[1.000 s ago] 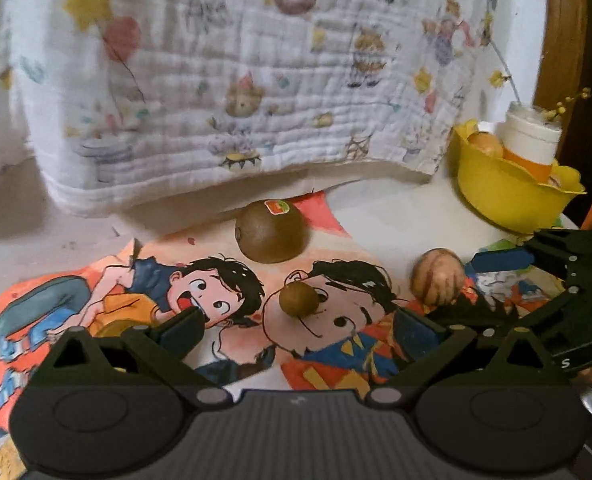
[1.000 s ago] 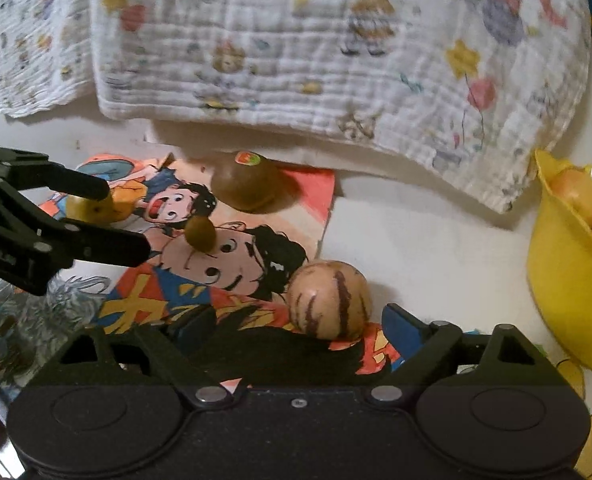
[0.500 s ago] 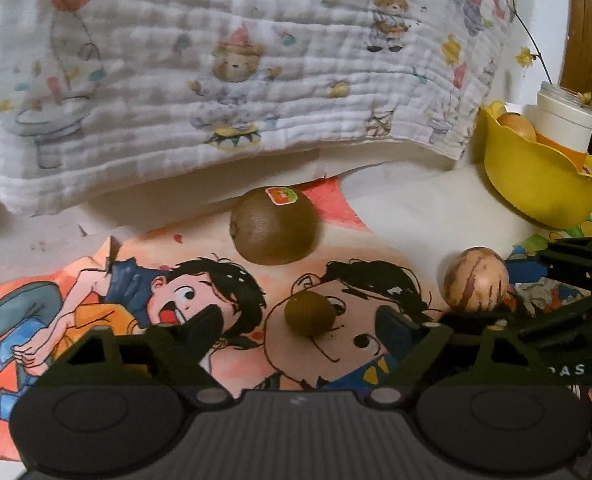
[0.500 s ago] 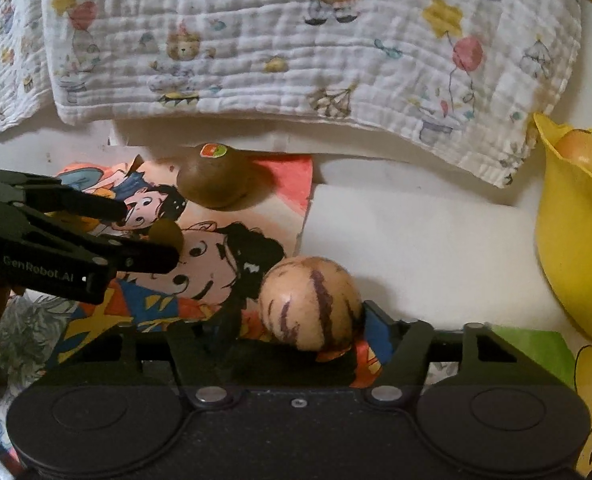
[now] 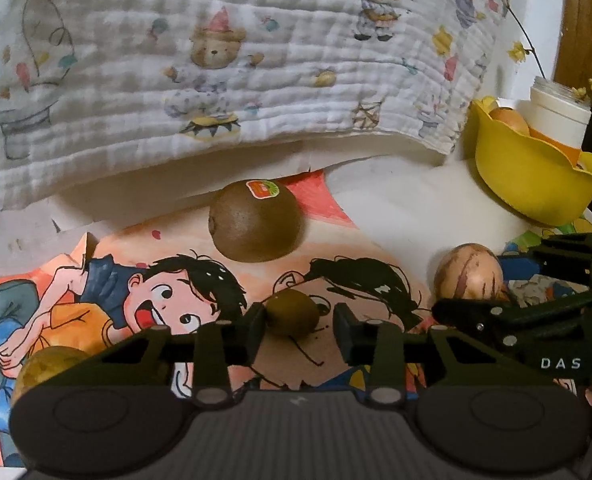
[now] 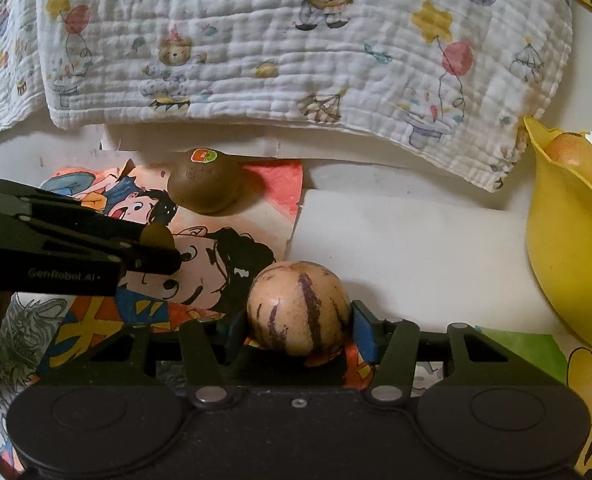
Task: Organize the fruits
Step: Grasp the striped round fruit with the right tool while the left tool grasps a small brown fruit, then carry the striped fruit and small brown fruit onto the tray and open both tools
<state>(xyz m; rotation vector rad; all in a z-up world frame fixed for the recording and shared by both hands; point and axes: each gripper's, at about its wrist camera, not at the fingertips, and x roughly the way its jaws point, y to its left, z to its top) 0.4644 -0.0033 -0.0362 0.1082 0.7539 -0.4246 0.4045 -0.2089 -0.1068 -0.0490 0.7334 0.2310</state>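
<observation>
Brown and fuzzy, the large kiwi (image 5: pixel 256 222) with its red-and-green sticker lies on the cartoon print sheet (image 5: pixel 168 280), near that sheet's far edge, just in front of the hanging white bear-print cloth (image 5: pixel 224 60). Nearer on the same sheet sits a small brown-green fruit (image 5: pixel 292 311), between the jaws of the left gripper (image 5: pixel 298 320). Those jaws are closing: the left-hand pad touches the fruit, while a narrow gap shows at the other pad. The right wrist view shows the same small fruit (image 6: pixel 157 235) at the left gripper's tips.

At the sheet's right edge, a tan round fruit with purple stripes (image 6: pixel 299 307) rests between the jaws of the right gripper (image 6: pixel 300 322), which are also closing; the blue-padded fingers (image 6: pixel 363 330) sit right against its sides.

Well to the right of the sheet stands a yellow bowl (image 5: pixel 528 178) holding an orange-yellow fruit (image 6: pixel 574 156), with a white jar (image 5: pixel 558 116) behind it. A yellowish fruit (image 5: pixel 52 364) lies at the sheet's near-left corner, partly hidden by the left gripper's body.
</observation>
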